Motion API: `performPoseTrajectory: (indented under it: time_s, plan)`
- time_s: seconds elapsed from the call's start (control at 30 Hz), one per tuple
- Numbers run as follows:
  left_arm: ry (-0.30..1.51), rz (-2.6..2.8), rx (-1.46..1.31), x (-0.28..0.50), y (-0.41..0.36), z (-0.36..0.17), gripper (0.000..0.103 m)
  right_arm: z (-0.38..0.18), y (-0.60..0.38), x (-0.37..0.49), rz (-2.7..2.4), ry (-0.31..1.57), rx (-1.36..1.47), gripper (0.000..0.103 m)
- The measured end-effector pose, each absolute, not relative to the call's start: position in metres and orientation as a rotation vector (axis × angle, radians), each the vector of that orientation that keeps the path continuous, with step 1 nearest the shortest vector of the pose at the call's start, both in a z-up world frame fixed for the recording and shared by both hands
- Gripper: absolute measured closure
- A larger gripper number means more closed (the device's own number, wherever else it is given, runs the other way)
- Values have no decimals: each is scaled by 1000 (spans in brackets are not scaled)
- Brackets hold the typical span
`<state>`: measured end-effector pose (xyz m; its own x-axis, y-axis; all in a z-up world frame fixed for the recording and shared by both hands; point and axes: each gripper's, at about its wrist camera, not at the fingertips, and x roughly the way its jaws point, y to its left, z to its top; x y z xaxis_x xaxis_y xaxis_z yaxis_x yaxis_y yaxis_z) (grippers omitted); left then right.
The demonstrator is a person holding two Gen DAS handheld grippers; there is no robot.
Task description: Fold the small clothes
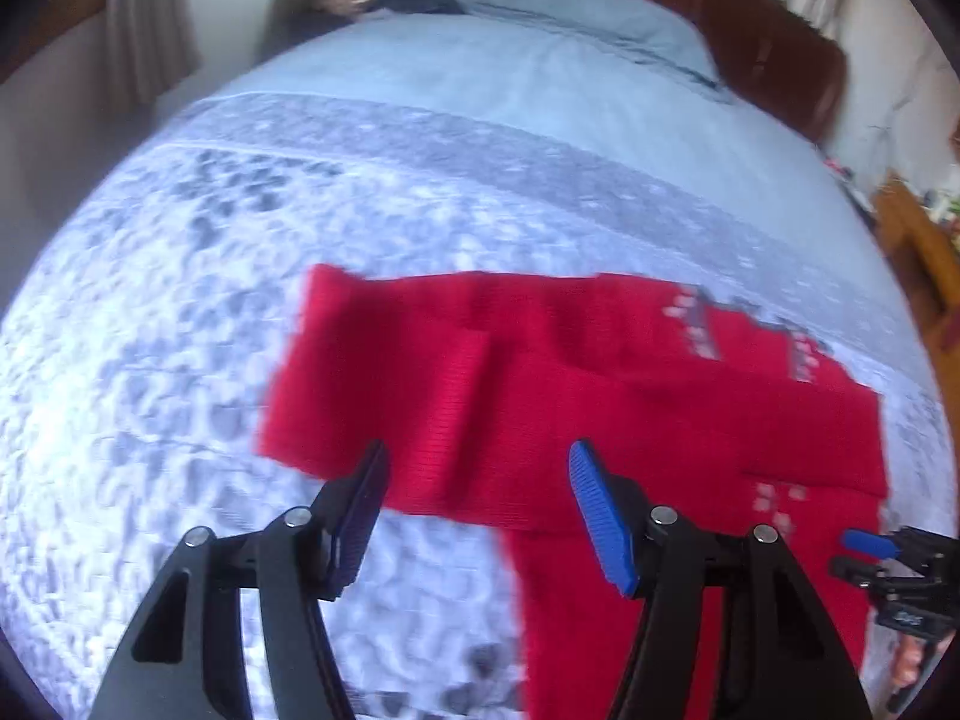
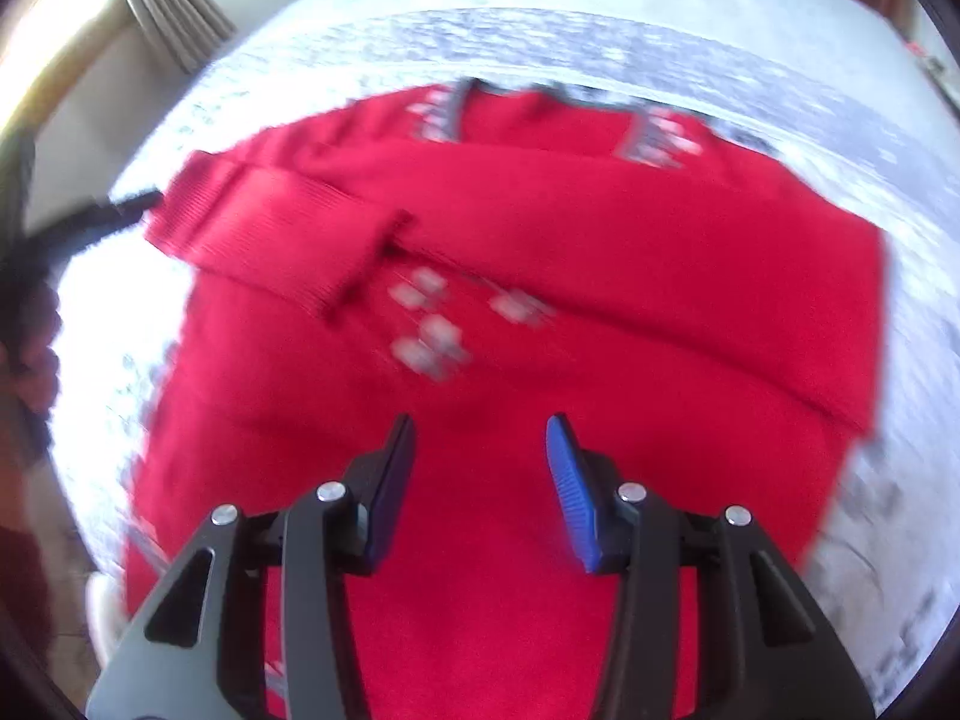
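Observation:
A small red knit sweater (image 1: 540,372) with grey-white patterns lies flat on the bed; both sleeves are folded across its chest. My left gripper (image 1: 477,468) is open and empty, hovering over the folded sleeve cuff at the sweater's left side. My right gripper (image 2: 480,444) is open and empty above the sweater's (image 2: 540,276) lower body. In the left wrist view the right gripper (image 1: 888,564) shows at the right edge, near the sweater's hem. Both views are blurred.
The sweater rests on a grey-white patterned blanket (image 1: 180,360) over a light blue sheet (image 1: 510,72). A pillow (image 1: 576,6) and a brown headboard (image 1: 780,24) are at the far end. Curtains (image 2: 174,12) hang at the left.

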<state>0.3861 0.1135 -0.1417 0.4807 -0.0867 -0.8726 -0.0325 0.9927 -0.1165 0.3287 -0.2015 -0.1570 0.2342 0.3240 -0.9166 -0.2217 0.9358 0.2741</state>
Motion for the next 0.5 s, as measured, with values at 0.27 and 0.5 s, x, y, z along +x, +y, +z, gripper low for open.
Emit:
performPoseTrajectory:
  time_s: [0.27,0.5]
  plan:
    - [1128,26,-154,398,152,-160,40,-202,-163,386,410,1430,277,65]
    - [1145,65,-126,403,151,-167,40,-209,-156,406,409,1431,345,65]
